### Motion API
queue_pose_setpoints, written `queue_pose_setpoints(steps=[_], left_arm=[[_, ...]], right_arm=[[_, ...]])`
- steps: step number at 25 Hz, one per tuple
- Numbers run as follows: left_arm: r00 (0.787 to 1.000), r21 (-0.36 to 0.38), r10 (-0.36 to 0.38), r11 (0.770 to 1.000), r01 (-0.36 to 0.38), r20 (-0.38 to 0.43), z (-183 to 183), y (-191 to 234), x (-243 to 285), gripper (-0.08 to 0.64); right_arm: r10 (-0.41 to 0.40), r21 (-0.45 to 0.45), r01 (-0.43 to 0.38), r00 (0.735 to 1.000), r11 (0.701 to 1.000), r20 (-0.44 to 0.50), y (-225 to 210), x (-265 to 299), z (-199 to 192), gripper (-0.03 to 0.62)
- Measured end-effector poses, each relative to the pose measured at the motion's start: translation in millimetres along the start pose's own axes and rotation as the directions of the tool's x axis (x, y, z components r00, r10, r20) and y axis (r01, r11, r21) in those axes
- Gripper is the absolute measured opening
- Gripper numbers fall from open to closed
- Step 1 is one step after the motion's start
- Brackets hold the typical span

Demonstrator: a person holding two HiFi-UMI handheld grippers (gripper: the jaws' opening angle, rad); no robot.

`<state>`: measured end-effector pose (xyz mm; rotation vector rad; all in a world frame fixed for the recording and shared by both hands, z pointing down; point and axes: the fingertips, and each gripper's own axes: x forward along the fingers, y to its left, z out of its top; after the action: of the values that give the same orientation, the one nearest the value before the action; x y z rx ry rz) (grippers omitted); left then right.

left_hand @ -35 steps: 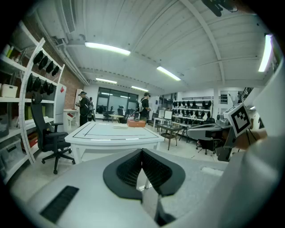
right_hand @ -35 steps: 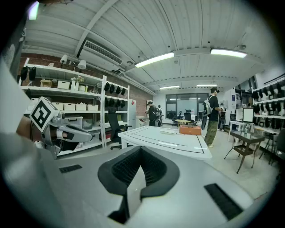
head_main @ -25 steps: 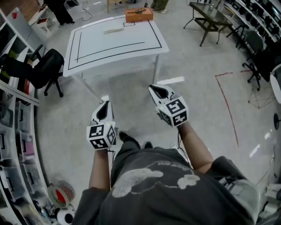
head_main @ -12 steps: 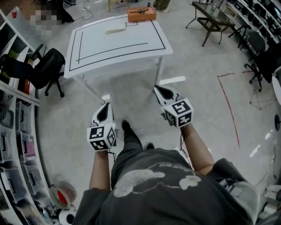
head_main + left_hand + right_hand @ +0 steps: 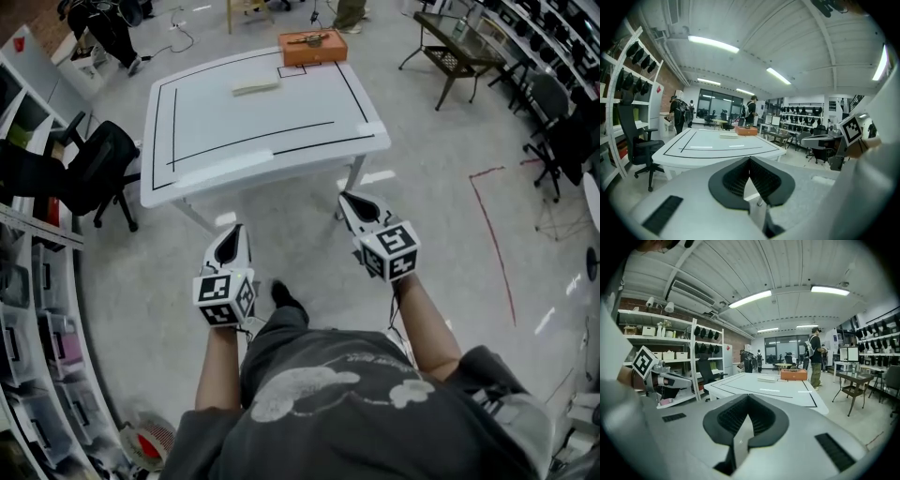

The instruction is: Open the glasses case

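A white table marked with black lines stands ahead of me. A pale, flat glasses case lies near its far edge, with an orange box behind it. Both are far beyond my grippers. My left gripper hangs over the floor just short of the table's front edge, jaws together and empty. My right gripper sits by the table's front right leg, also shut and empty. In the left gripper view, the closed jaw tips point at the table, where the case shows small. The right gripper view shows the same closed tips and the case.
A black office chair stands left of the table, beside storage shelves. A dark bench and more chairs are at the right. Red tape marks the floor. People stand at the far end of the room.
The table has come closer and now fills more of the head view. Both grippers have moved forward together towards its front edge, still shut.
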<state>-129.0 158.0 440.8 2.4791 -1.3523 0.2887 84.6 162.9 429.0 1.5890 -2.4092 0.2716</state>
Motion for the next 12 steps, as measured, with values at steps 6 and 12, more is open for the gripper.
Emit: queue_pose_setpoints(steps=[6,12], left_arm=[[1.0,0.019,-0.028,0.999,0.028,-0.011,32,56,65,0.002],[0.999,-0.008,-0.049,0.999,0.049,0.001,58,108,99,0.002]], right_arm=[[-0.012,0.003,0.012,1.0,1.0,-0.015,-18,82,24,0.0],[-0.036,-0.005,0.036,0.999,0.999,-0.024,-20,146,51,0.0]])
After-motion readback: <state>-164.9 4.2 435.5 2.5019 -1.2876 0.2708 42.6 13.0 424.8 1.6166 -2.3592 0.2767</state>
